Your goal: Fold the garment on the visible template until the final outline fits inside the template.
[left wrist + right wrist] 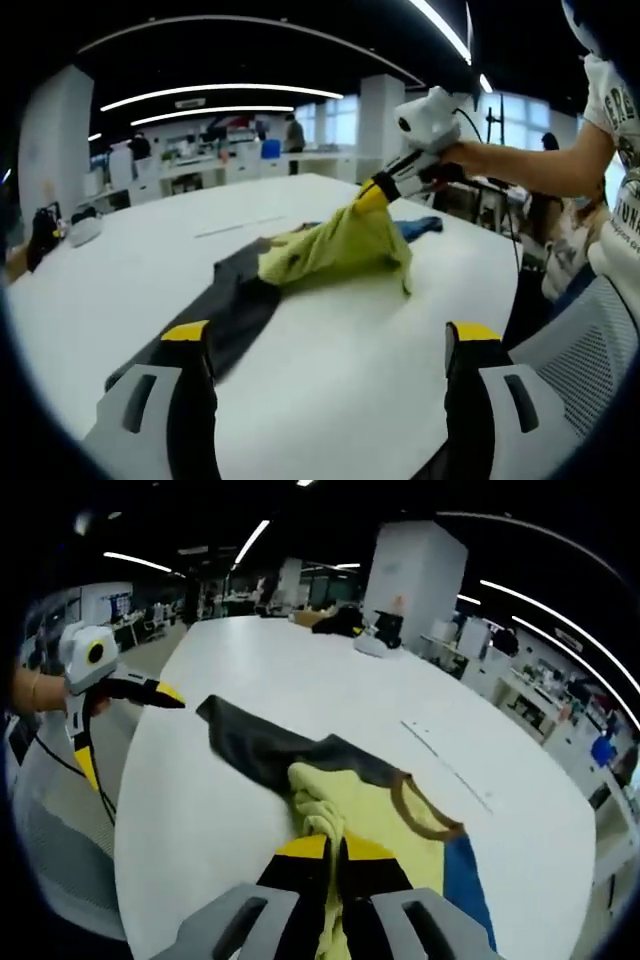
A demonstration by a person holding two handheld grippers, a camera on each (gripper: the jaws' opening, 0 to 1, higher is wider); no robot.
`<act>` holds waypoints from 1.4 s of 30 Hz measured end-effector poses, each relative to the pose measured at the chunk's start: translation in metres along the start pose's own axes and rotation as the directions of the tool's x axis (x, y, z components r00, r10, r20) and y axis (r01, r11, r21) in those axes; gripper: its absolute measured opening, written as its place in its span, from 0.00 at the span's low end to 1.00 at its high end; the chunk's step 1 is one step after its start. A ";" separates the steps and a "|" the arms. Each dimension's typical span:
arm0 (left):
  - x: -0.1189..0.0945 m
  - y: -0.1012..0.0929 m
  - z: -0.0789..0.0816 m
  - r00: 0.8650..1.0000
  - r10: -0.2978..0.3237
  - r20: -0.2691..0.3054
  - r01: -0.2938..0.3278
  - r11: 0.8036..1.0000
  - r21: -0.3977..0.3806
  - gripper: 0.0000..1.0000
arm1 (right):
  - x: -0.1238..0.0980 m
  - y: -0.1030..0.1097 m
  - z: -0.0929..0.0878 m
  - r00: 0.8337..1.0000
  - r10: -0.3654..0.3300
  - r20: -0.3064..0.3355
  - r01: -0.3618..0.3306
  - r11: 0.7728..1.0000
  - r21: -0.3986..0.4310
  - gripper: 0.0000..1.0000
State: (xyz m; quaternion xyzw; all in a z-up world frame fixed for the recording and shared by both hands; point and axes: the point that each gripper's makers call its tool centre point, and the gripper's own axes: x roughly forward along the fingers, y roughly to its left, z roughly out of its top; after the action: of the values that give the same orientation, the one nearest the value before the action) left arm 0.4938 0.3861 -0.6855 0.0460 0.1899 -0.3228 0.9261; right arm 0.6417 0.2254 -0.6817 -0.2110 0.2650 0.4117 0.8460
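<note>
Right gripper (335,852) pinching a bunched fold of the yellow garment (385,820), jaws pressed on the cloth, lifting it off the white table (300,670). Left gripper (330,345) spread wide, nothing between the jaws, just above the tabletop. Garment's dark grey part (235,300) flat on the table, a blue part (465,880) beside the yellow. Brown-trimmed neckline (425,805) seen from the right gripper view; person's arm (530,165) from the left gripper view.

On the white table (340,370) a garment (300,265) lies stretched: its dark grey part runs toward 7 o'clock, its yellow-green part rises toward 1 o'clock, pinched in the right gripper (372,196). The left gripper (330,345) hovers with jaws wide apart at 6 o'clock, gripping nothing.
</note>
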 end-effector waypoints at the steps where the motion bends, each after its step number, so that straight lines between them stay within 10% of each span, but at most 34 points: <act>1: 0.000 0.000 0.000 1.000 0.001 0.002 -0.001 1.000 -0.001 0.92 | 0.003 -0.005 -0.003 1.000 -0.008 -0.007 0.009 1.000 0.022 0.00; 29: 0.011 0.013 -0.007 0.999 0.036 -0.031 -0.037 0.998 -0.047 0.74 | 0.061 -0.031 -0.089 0.978 -0.042 -0.206 0.096 0.962 0.257 0.00; 42: 0.025 0.014 -0.002 0.998 0.045 -0.034 -0.046 0.998 -0.037 0.71 | 0.031 -0.036 -0.062 0.993 -0.089 -0.082 0.115 0.908 0.402 0.16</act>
State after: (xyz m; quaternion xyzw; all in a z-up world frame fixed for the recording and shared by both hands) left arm 0.5200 0.3827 -0.6971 0.0383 0.2101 -0.2971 0.9307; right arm 0.6701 0.1873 -0.7440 -0.0569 0.3592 0.2962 0.8832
